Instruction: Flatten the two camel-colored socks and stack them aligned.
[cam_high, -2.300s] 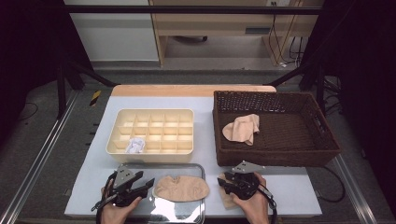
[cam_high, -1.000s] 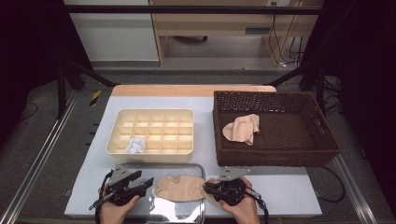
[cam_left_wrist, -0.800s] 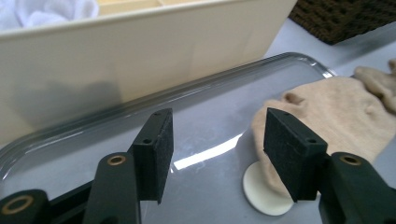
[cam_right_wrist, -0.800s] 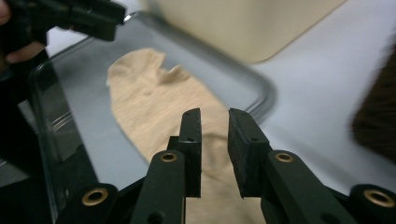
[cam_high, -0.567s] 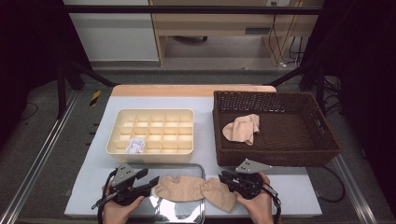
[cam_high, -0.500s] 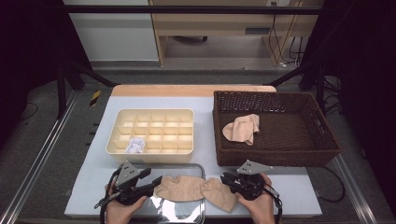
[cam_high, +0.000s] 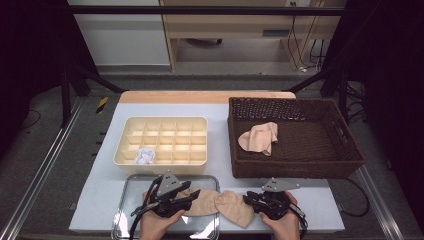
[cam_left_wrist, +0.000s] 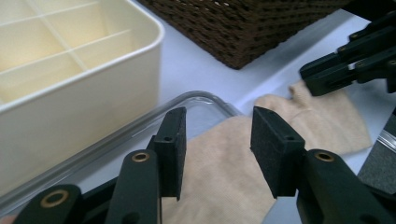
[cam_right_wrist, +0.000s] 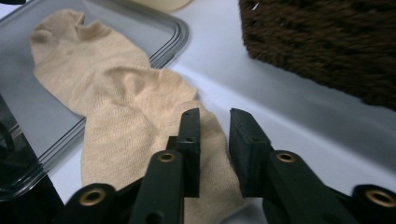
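Beige knit, thin and limp: the sock (cam_high: 220, 204) lies flat across the right edge of the clear tray (cam_high: 131, 186), one half inside it and the other half spilling onto the pale counter (cam_high: 220, 110). I judge it very light, soft and easy to stretch, with nothing stiff to push against, so it will sag and fold wherever it is lifted and will not slip much on the foam pads. The best places to take hold look like its two ends, pinching a fold of fabric at each so it can be drawn out or doubled over. The left tool (cam_left_wrist: 218, 140) has just been closing, its jaws part-way apart and straddling the sock's tray end without yet pressing it. The right tool (cam_right_wrist: 215, 135) stands narrowly apart over the other end, fabric under and between its tips; whether it actually pinches, I cannot tell. Counting: two beige socks, this one and another (cam_high: 260, 137) crumpled in the brown wicker basket (cam_high: 350, 150); one cream divided box (cam_high: 165, 125) holding one small white item (cam_high: 144, 156); one tray; two tools.
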